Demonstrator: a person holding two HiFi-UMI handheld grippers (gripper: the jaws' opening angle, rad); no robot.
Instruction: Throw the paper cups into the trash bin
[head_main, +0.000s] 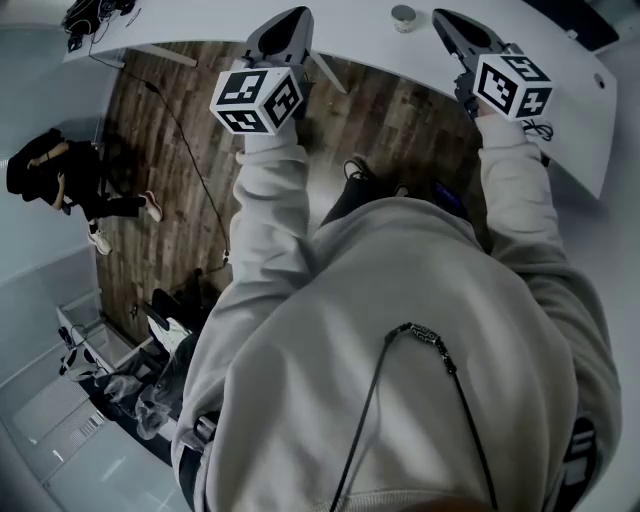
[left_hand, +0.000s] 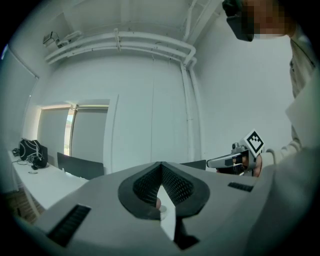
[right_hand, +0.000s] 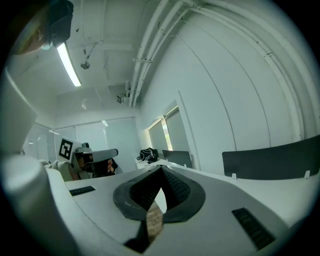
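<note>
paper cup (head_main: 403, 17) sat on the desk (head_main: 570, 105) ahead, between my two claws, nearer my right claw (head_main: 447, 20) than my left claw (head_main: 293, 18). both were clenched on nothing.

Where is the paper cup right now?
In the head view, the paper cup stands on the white table at the top edge, between the left gripper and the right gripper, nearer the right.

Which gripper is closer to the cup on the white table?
The right gripper: its tip sits just beside the cup, while the left gripper is clearly farther off on the cup's other side.
</note>
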